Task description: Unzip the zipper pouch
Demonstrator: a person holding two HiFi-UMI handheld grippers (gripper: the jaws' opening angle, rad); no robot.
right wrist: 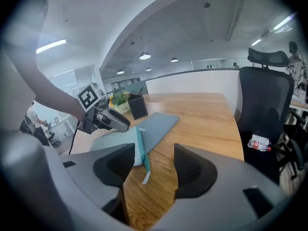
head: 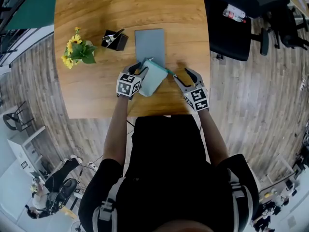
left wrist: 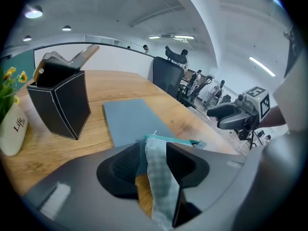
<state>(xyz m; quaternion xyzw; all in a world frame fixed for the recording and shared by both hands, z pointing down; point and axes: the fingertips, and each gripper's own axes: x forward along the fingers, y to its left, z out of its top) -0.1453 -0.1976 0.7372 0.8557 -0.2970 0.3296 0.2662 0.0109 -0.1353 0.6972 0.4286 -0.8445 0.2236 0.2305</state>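
1. Wooden table (head: 96, 18) in an open office. The person's torso cuts off its near edge in the head view.
2. Zipper pouch (head: 154, 79): pale checked cloth with a teal zipper, at the near end of the grey mat (head: 150, 45). In the left gripper view its lower part is hidden behind the jaws. The slider is too small to make out, so how far the zipper is open cannot be told.
3. Left hand-held gripper (left wrist: 154, 150): jaws clamped on the pouch's cloth.
4. Right hand-held gripper (right wrist: 154, 162): jaws apart and gripping nothing. The white pull tab (right wrist: 146, 177) lies on the table ahead of the gap.
5. Black pen holder (head: 115, 40): just left of the mat.
6. Yellow flowers (head: 77, 50): farther left of the mat.
7. Office chair (head: 231, 28): right of the mat, off the table.
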